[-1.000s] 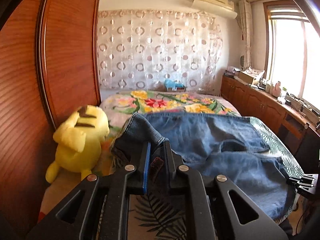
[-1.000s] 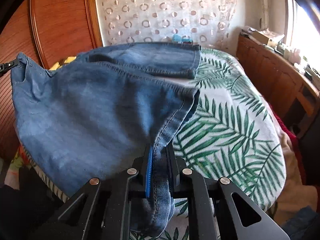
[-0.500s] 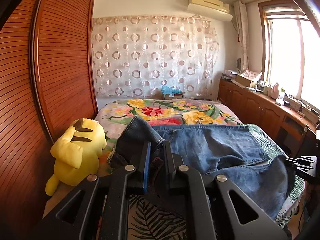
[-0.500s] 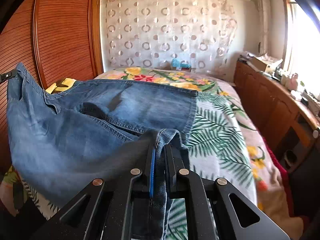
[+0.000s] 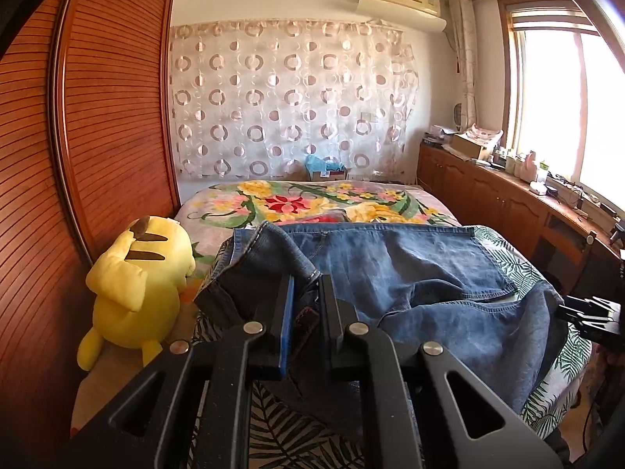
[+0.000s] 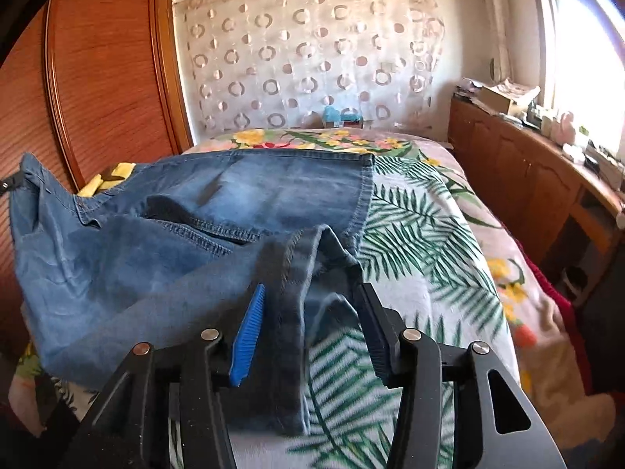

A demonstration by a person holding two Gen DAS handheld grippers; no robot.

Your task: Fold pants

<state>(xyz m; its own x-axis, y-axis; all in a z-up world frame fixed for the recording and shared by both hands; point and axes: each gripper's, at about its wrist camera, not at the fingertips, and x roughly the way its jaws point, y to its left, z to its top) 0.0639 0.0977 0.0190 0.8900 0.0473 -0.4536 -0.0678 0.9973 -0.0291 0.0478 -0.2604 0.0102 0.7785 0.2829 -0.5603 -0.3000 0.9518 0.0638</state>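
I am looking along my left claw (image 5: 306, 293), and it is pinching a bunched fold of the jeans (image 5: 410, 273) tight between its pressed-together fingers, near the waistband end of the garment. The denim is lying spread across the bed (image 5: 508, 258), over a palm-leaf cover, with one leg stretching flat toward the far side and the other draping over the near right edge. A yellow plush toy (image 5: 133, 285) is sitting just beside the jeans on the left, against the slatted wooden wardrobe (image 5: 105, 117).

My right claw (image 6: 312, 312) is opening: its fingers are standing apart, and the hem of a pant leg is hanging loosely between them, lying close to the blue pad (image 6: 248, 336) on the left finger; whether it is still brushing that pad I cannot tell. It is clear of the dark pad on the right finger. In the right wrist view the jeans (image 6: 156, 242) are lying folded partly over themselves, the upper leg's hem running straight across the leaf-print cover (image 6: 422, 234). At that view's far left edge, the tip of the left claw is gripping a raised corner of denim.
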